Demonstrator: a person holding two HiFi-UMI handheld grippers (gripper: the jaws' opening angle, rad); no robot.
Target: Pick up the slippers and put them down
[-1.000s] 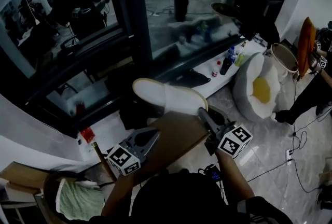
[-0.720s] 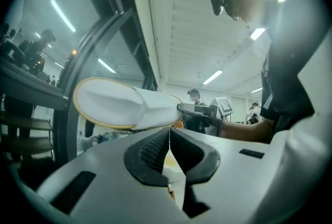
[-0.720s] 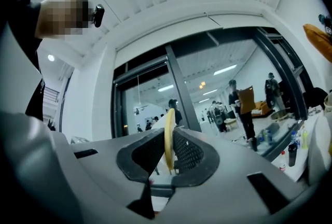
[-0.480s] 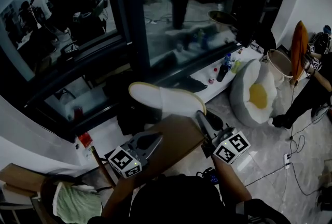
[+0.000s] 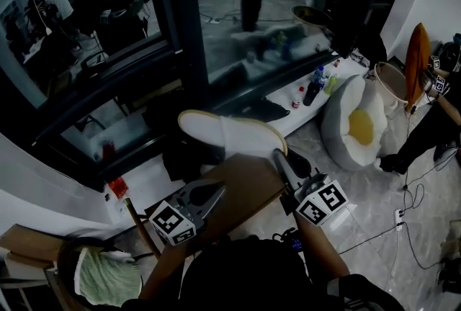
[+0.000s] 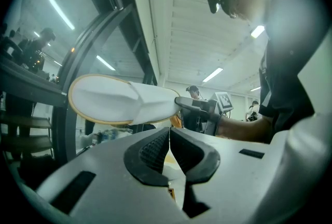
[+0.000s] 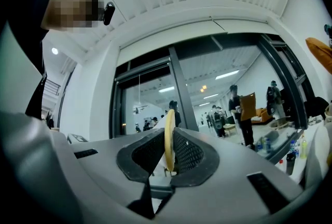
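Observation:
A white slipper (image 5: 229, 132) with a yellow-edged sole hangs in the air, toe pointing left, above a brown board (image 5: 248, 191). My right gripper (image 5: 278, 157) is shut on its heel end. In the right gripper view the slipper's edge (image 7: 169, 137) stands upright, pinched between the pads. My left gripper (image 5: 215, 191) is lower left of the slipper and apart from it, its jaws shut with nothing between them. The left gripper view shows the slipper (image 6: 122, 99) ahead and the right gripper (image 6: 194, 106) holding it. A second slipper is not visible.
A glass wall with dark frames (image 5: 180, 29) stands behind the slipper. On a white ledge are bottles (image 5: 317, 86); an egg-shaped cushion (image 5: 358, 122) leans beside it. A person (image 5: 432, 122) stands at the right. A basket with green cloth (image 5: 108, 277) sits lower left. Cables lie on the floor.
The right gripper has lifted the slipper a little and rolled it slightly. The left gripper has stayed in place.

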